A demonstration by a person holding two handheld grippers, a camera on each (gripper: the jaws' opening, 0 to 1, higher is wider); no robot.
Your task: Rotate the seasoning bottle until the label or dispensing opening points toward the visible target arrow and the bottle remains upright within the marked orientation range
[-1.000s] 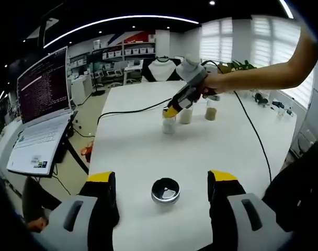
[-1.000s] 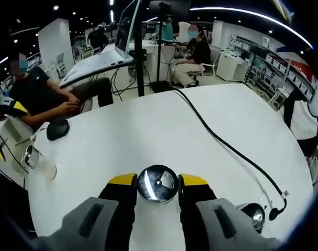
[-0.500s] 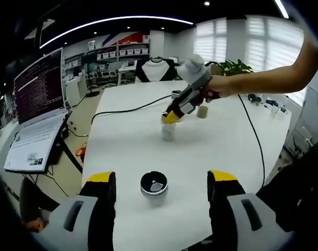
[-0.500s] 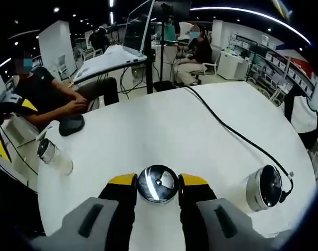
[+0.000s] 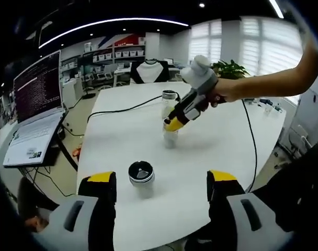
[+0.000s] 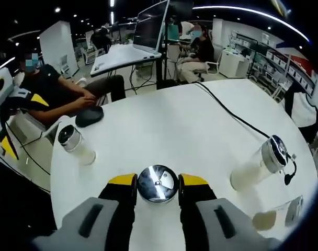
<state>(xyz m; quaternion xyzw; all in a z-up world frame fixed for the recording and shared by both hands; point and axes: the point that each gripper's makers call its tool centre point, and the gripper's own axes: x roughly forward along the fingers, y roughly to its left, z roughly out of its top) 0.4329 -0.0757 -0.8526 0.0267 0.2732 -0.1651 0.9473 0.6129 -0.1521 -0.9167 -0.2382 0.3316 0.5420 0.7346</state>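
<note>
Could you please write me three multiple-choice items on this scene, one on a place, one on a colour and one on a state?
1. Where does the laptop sit in the left gripper view?
A. Off the table's left side
B. In the middle of the table
C. Between the jaws

2. What colour are the jaw tips of the hand-held grippers?
A. Red
B. Yellow
C. Green

3. What is the state of the right hand-held gripper?
A. Wide open
B. Lying on the table
C. Shut on a seasoning bottle

Key: 1 A, the laptop stands beyond the table edge. 2 B, the tips show yellow. 3 C, the right hand-held gripper has both jaws against the seasoning bottle.
</note>
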